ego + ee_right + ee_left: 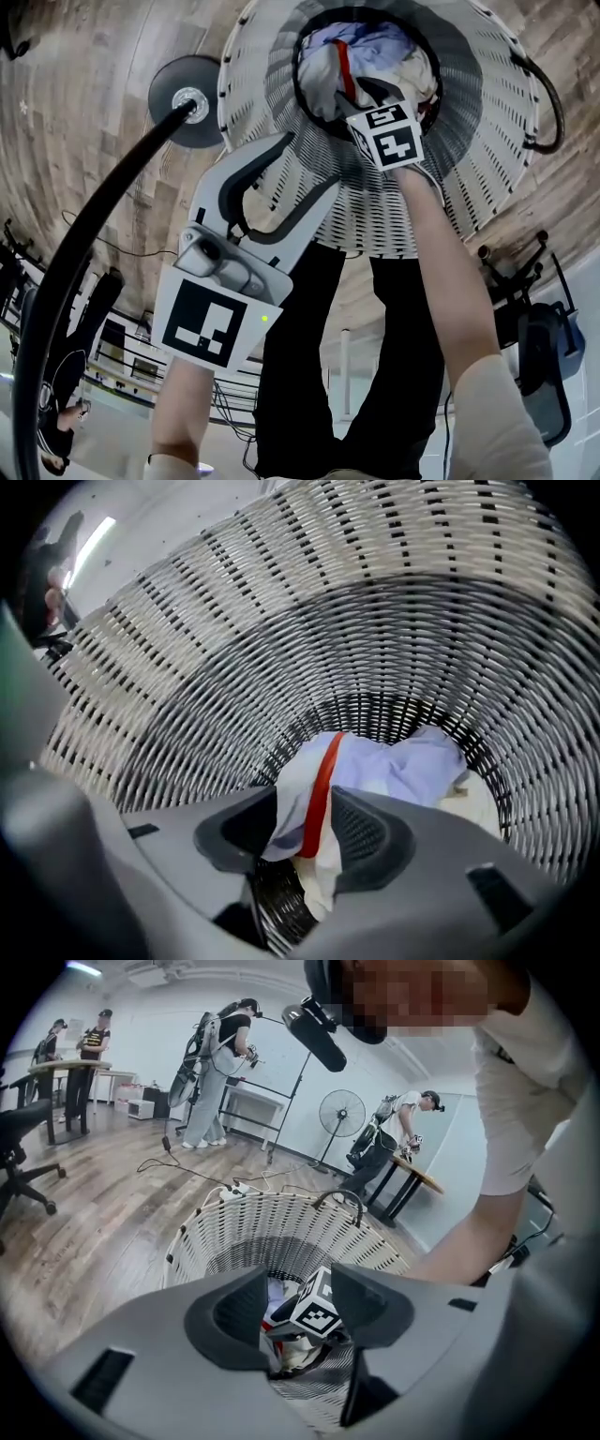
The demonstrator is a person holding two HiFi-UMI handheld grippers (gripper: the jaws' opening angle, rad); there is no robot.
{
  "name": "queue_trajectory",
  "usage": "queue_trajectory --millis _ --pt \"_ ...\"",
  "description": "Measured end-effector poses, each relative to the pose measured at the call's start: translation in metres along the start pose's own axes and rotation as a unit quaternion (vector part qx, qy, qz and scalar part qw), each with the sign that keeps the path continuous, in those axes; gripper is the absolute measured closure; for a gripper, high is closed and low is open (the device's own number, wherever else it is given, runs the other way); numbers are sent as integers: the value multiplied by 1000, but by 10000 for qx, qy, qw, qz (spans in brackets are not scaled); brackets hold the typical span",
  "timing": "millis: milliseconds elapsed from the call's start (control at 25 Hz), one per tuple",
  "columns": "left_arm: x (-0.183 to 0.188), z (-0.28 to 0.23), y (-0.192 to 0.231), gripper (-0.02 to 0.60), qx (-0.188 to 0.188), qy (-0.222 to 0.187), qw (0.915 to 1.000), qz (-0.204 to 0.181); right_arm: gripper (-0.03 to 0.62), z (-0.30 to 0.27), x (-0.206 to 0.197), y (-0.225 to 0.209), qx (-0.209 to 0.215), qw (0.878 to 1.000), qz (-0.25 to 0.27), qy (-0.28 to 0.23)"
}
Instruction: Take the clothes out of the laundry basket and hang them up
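The white wicker laundry basket [487, 141] stands on the wood floor, with a heap of clothes [375, 47] at its bottom. My right gripper [342, 98] reaches down inside it. In the right gripper view the right gripper [305, 832] is shut on a white garment with a red stripe [292, 799], whose fabric fills the gap between the pads. A lilac cloth [412, 766] lies behind it. My left gripper [309, 164] hangs outside the basket's near wall. The left gripper [298, 1321] is open and empty, looking into the basket [244, 1227].
A round fan base [187, 98] with a black pole stands left of the basket. The holder's black-trousered legs [375, 375] are just behind it. In the left gripper view there are other people, tables, a pedestal fan [342, 1115] and an office chair [19, 1147] farther off.
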State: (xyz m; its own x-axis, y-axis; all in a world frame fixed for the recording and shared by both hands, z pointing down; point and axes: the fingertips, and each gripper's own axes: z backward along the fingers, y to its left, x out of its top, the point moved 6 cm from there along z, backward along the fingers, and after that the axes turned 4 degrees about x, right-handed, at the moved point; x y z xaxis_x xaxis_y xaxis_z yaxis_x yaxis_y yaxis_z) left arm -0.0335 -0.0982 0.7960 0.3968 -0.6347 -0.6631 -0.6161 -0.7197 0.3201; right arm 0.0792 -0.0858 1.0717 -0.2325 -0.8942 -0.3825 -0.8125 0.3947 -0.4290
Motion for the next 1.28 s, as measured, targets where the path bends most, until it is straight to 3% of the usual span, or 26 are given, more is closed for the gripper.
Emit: queue_trajectory --millis 120,520,720,1040,1280 --pt "-1 1 0 360 -7 -49 10000 63 436 -7 -6 -6 -78 9999 -96 112" --pt "2 3 -3 365 -53 -170 9998 -1 444 -23 -11 -8 -147 9986 305 407" --pt "1 6 -2 365 -47 -176 9998 8 494 -24 -13 -12 -359 9978 269 491" --pt "1 5 -2 374 -23 -147 9999 -30 554 -20 -13 -17 -387 9974 199 567" --pt "1 4 -2 374 -3 -94 9999 81 563 -12 -11 -12 -291 9974 198 621"
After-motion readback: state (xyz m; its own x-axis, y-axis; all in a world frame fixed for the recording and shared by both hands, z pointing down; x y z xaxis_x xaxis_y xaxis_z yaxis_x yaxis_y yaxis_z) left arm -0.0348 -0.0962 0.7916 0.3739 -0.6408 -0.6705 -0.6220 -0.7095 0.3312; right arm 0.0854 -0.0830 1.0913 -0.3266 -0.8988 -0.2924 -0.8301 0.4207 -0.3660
